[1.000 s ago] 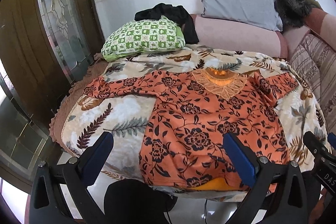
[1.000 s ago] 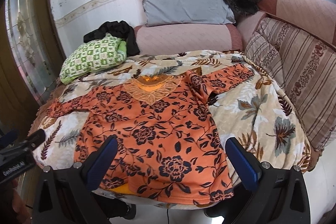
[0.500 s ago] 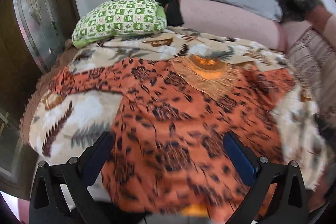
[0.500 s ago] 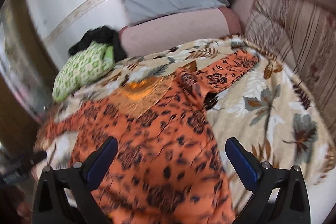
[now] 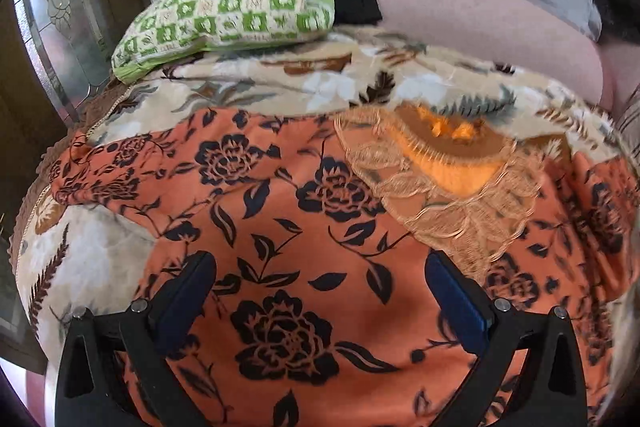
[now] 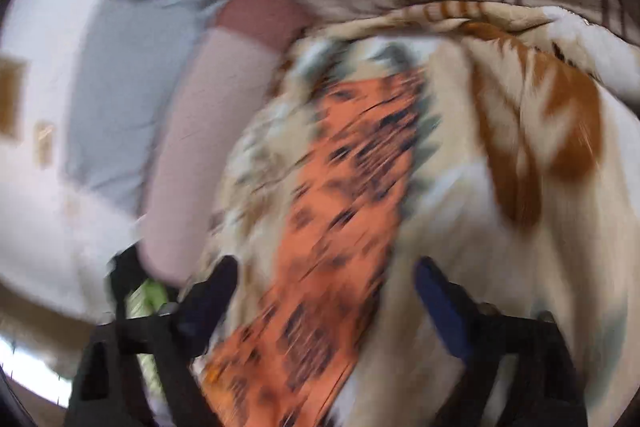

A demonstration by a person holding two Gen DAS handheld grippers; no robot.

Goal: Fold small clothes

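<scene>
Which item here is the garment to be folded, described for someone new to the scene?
On the leaf-print blanket over the sofa, below the green checked pillow, lies the orange top. Only it has black roses and a lace collar.

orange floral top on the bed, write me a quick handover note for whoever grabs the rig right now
Left tongs: open, empty, over the chest of the orange floral top.
Right tongs: open, jaws just closing a little, nothing pinched yet; the top's sleeve lies between them. View is blurred.
Top lies spread flat, face up, on the leaf-print blanket, lace collar toward the green checked pillow.
Done: garment laid out.
Left: every fold, probably the sleeves first.
</scene>
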